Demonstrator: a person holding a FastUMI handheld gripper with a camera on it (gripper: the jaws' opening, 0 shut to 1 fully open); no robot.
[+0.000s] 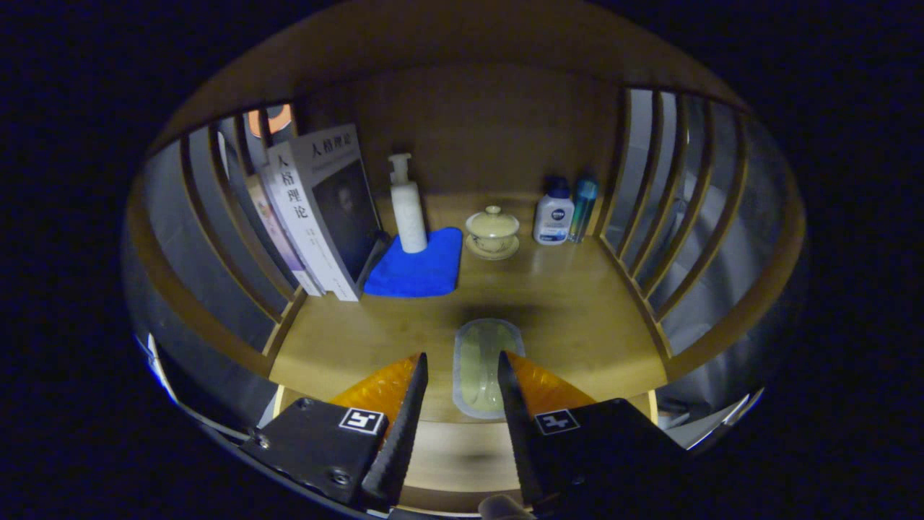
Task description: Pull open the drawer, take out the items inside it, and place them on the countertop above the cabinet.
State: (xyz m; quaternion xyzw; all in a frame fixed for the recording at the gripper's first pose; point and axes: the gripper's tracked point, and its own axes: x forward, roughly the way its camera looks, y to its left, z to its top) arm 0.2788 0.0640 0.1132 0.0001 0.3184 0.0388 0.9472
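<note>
I have the gripper (460,361) hanging just over the front edge of the wooden countertop (577,303), its two fingers spread apart with a clear gap between them and nothing pressed by either one. In that gap, lying flat on the wood, is a pale, oblong clear packet (482,361) with a lighter border; it runs lengthwise away from me and its near end reaches the front edge of the countertop. The fingers (411,404) flank it on either side, and I cannot tell whether they hover above it or brush its edges. Beyond the packet, toward the back panel, I see a folded blue cloth (419,271) with a white pump bottle (407,206) standing upright on its far corner. Just beside the cloth, on its left, a few books (317,209) lean against the slatted side wall (216,238). To the right of the cloth sits a small lidded teacup (492,227) on its saucer, and further right, near the other slatted wall, a white bottle (554,217) with a dark cap stands touching or just beside a slim teal bottle (583,206). The light is dim.
</note>
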